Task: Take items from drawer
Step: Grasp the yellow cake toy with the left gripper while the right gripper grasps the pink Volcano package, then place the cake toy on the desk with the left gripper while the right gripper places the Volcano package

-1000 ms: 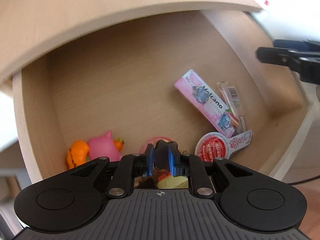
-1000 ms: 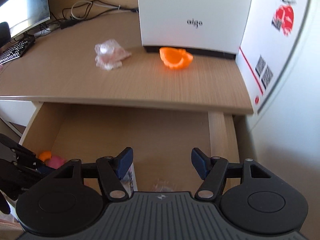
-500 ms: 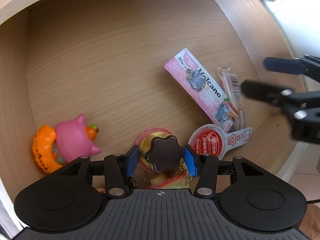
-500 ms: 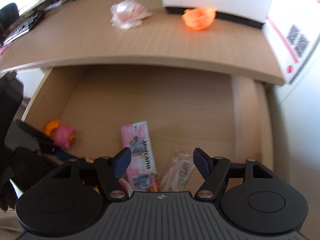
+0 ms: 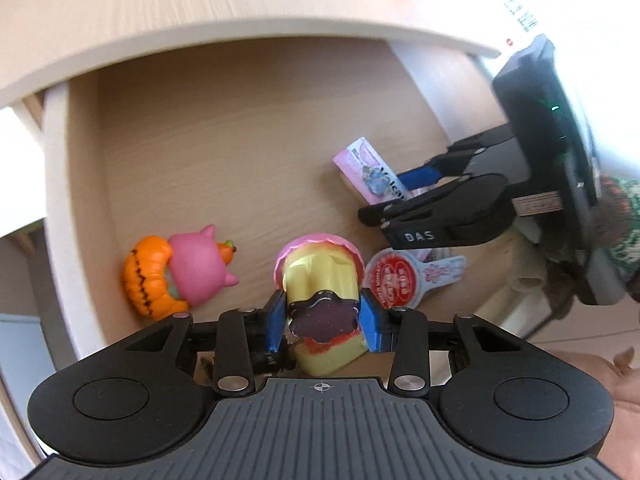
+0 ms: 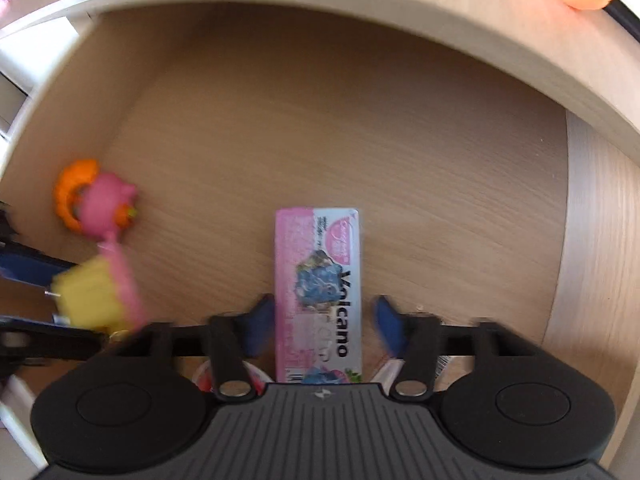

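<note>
— While both grippers are reaching down into the open drawer (image 5: pixel 72 184), what is the left gripper (image 5: pixel 323 322) doing?

— Its jaws have just been closing, and the blue pads are now pressing on a yellow toy cake (image 5: pixel 320 280) with a pink base and a dark flower-shaped top. The cake is sitting clamped between them, near the drawer's front.

— And the right gripper (image 6: pixel 324 326)?

— Its jaws have been closing too, and they are standing either side of the pink Volcano box (image 6: pixel 319 292). A gap is showing on the right side, so they are not gripping it. The box is lying flat on the drawer floor.

— What else is lying in there?

— A pink pig toy (image 5: pixel 198 266) is leaning on an orange pumpkin (image 5: pixel 146 276) by the left wall, and a red round-headed packet (image 5: pixel 394 282) is lying just beside the cake.
</note>
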Motion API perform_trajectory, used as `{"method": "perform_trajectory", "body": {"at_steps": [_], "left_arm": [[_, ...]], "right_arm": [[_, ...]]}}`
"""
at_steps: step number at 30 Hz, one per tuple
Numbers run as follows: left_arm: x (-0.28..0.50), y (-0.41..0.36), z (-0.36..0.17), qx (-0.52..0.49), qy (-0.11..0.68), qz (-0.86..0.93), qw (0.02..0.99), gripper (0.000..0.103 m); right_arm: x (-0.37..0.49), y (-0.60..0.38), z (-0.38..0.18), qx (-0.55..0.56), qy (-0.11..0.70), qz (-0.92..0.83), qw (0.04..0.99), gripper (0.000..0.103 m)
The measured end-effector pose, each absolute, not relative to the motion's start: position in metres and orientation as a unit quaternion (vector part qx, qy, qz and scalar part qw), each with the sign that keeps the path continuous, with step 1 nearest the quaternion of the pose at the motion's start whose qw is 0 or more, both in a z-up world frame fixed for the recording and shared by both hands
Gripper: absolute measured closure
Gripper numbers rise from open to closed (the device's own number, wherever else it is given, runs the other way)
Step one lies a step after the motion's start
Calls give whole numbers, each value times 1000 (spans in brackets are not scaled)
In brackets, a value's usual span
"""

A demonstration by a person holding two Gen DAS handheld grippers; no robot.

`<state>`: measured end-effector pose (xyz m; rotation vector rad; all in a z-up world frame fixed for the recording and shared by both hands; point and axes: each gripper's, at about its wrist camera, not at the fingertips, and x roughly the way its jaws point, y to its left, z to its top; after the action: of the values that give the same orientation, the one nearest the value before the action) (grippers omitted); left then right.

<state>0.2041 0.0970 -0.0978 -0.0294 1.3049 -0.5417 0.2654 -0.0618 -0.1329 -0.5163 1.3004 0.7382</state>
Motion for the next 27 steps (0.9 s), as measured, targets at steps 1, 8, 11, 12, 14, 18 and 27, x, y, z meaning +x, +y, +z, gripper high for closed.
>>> {"method": "perform_trajectory", "body": {"at_steps": [1,8,11,12,14,18,27], "left_arm": [[201,99,-95,-17,594,-249,765,61],[197,129,-51,-71,532,-256,804,61],[210,137,-12,-95,475,-263,834,61],[218,139,3,-98,455,-264,845,61],[233,139,27,-100,420,-261,864,61],[277,121,41,-102,379,-230,891,61],[374,109,-23,-106,461,-147,869,61]], "right_arm": [[263,-62,-131,-233,582,330,706,59],[240,-96,-71,-167,542,344,748,60],[242,-124,-29,-109,514,336,782,60],[243,-132,-16,-97,502,332,792,60],[247,-146,9,-81,477,326,812,60],[257,-169,54,-48,437,321,839,60],[279,-162,71,-38,419,326,846,60]]}}
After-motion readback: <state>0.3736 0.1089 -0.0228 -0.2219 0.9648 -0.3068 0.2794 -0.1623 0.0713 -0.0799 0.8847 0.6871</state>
